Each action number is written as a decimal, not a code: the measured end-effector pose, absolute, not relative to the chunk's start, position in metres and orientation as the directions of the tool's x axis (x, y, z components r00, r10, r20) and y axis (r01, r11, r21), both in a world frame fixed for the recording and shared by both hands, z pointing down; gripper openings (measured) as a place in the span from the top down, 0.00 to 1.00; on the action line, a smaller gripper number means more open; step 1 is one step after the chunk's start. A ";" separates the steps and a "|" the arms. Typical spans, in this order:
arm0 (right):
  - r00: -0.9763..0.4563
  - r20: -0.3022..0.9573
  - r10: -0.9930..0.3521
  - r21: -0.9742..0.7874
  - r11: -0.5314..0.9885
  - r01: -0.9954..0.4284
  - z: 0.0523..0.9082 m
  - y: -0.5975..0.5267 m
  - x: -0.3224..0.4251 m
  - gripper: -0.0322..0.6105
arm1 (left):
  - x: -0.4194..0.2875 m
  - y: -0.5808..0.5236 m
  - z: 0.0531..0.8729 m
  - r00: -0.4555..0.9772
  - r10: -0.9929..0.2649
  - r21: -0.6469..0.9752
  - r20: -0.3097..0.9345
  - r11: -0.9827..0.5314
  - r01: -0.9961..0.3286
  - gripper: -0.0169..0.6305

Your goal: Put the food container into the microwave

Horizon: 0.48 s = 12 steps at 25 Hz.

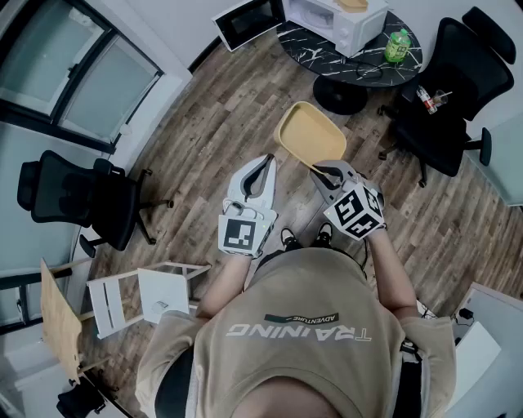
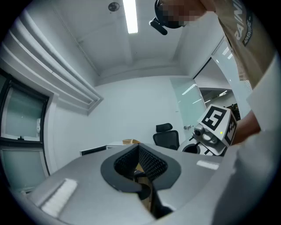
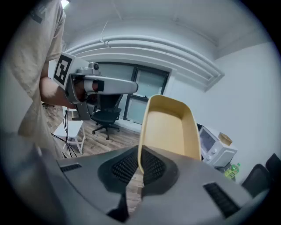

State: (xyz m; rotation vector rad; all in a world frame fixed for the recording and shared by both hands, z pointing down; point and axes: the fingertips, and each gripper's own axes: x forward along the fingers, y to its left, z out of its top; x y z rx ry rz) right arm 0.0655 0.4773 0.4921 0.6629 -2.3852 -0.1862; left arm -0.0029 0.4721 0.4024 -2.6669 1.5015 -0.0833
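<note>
— where is the food container?

— in my right gripper (image 1: 321,171). its fingers (image 3: 125,167) are pinching the thin rim at one end of the yellow food container (image 1: 309,135), caught between the ribbed pads. the rest of it sticks out ahead of the fingers, in the air over the wooden floor (image 1: 212,122), with its open side showing.

— and your left?

— my left gripper (image 1: 266,160) is just beside the right one and isn't touching the container. its fingers (image 2: 151,165) are pressed together at the tips with nothing between them.

— how about the microwave?

— the white microwave (image 1: 339,20) sits on the round dark tabletop (image 1: 359,61) ahead of me, well apart from the container. its door (image 1: 245,20) stands swung open to the left. a green bottle (image 1: 398,45) stands on the same tabletop, to the right of the microwave.

— anything else around?

— a black office chair (image 1: 453,90) stands right of the tabletop. another chair (image 1: 78,196) is by the window on my left, and a white stool (image 1: 139,298) stands near it.
</note>
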 end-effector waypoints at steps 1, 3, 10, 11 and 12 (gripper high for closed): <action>-0.666 0.549 -0.506 0.293 0.862 -0.414 0.492 0.477 0.066 0.92 | -0.002 0.472 0.401 0.519 -0.855 -0.103 -0.002 -0.516 -0.850 0.97; -0.669 0.545 -0.505 0.290 0.862 -0.415 0.491 0.477 0.068 0.92 | 0.001 0.474 0.399 0.523 -0.852 -0.118 -0.018 -0.517 -0.848 0.97; -0.677 0.560 -0.477 0.248 0.876 -0.413 0.495 0.477 0.072 0.92 | 0.001 0.480 0.407 0.495 -0.869 -0.087 0.017 -0.495 -0.865 0.97; -0.678 0.568 -0.467 0.241 0.882 -0.405 0.499 0.479 0.070 0.92 | -0.001 0.481 0.411 0.495 -0.869 -0.078 0.024 -0.495 -0.865 0.97; -0.678 0.577 -0.455 0.235 0.888 -0.396 0.504 0.481 0.067 0.92 | -0.003 0.482 0.416 0.498 -0.867 -0.082 0.026 -0.498 -0.863 0.97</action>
